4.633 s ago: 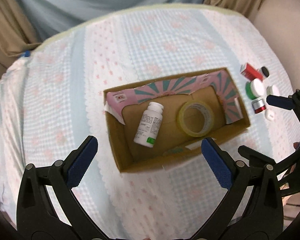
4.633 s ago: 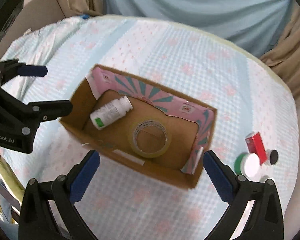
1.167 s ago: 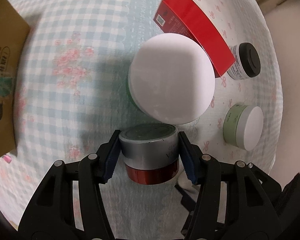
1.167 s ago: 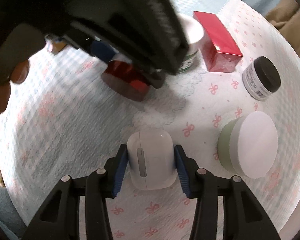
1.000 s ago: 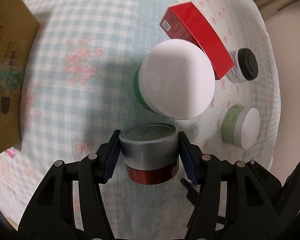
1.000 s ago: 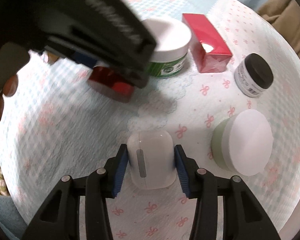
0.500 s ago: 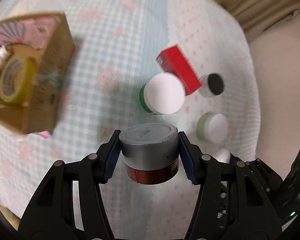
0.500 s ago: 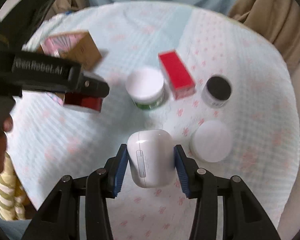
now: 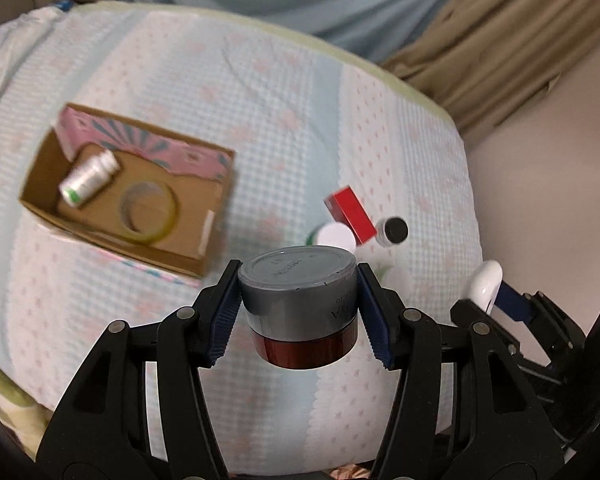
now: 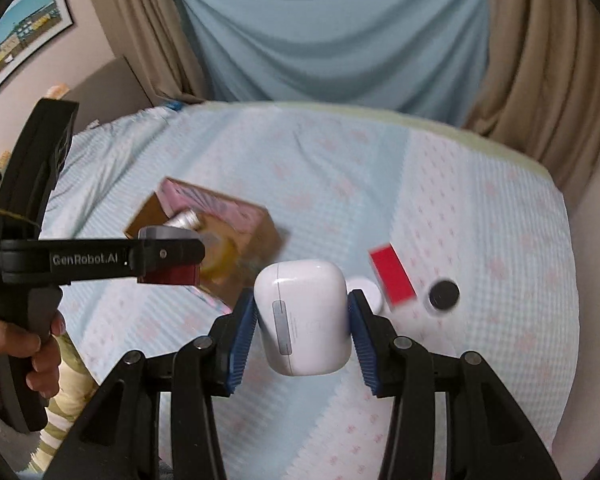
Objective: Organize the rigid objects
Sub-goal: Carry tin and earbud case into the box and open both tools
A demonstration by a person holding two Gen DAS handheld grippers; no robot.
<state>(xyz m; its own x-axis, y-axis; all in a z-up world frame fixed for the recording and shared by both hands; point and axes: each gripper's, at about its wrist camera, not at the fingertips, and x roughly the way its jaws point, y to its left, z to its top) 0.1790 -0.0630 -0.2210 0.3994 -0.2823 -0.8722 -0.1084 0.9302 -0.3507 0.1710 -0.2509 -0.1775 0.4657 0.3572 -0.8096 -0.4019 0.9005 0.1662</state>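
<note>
- I see a pale blue-and-white checked quilt with pink flower print covering the surface.
- Behind it hang a light blue draped curtain and tan pleated curtains.
- A framed landscape picture hangs on the wall at upper left.

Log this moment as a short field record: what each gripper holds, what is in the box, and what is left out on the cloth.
left gripper: shut on the silver-lidded red jar, lifted clear of the cloth
right gripper: shut on the white earbud case, also off the cloth
cardboard box: open top, holds a white bottle lying on its side and a tape roll lying flat
left on the cloth: red box, black-lidded jar, white-lidded green jar
surface: checked tablecloth
</note>
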